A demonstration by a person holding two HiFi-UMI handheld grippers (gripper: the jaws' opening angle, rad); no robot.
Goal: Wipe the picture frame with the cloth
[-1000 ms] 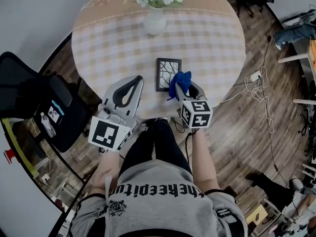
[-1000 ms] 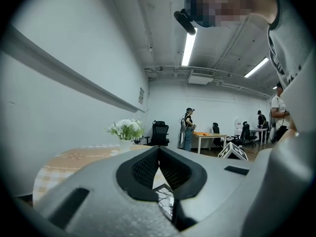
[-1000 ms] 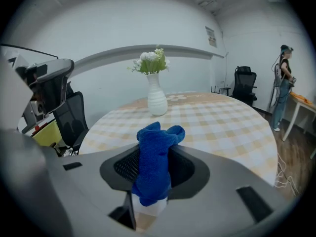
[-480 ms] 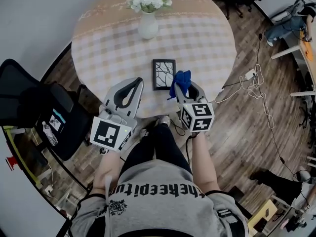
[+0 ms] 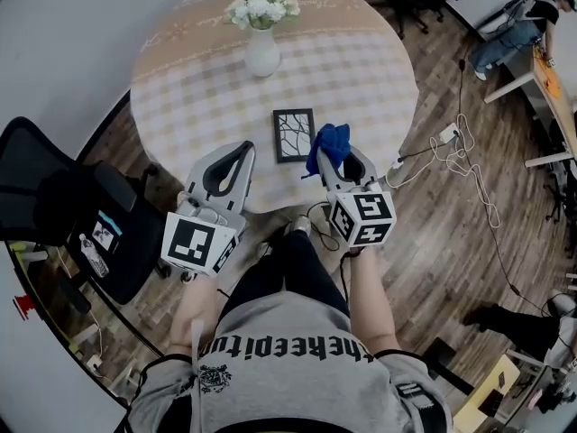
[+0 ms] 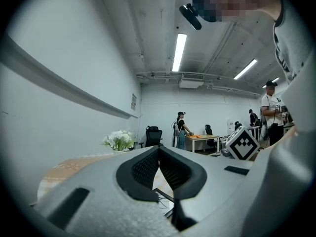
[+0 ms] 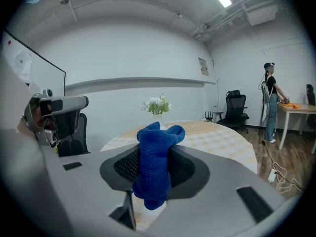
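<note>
Checked table [image 5: 361,70], picture frame [image 5: 294,134] at centre; right hand-held gripper [image 5: 334,155] pinches blue cloth [image 5: 330,141] beside it; left hand-held gripper [image 5: 245,146] pressed together.

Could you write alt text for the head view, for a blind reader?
Seen from above, the person's right tongs pinch a blue cloth beside a picture frame lying flat on a round checked table. The left tongs are shut and empty; a vase of white flowers stands farther back.

Head view dim, flat. Fluorescent strips [image 6: 178,52] glare above left claw [image 6: 159,149] — strong fisheye bend, black vignette at edges, near claw body soft.
</note>
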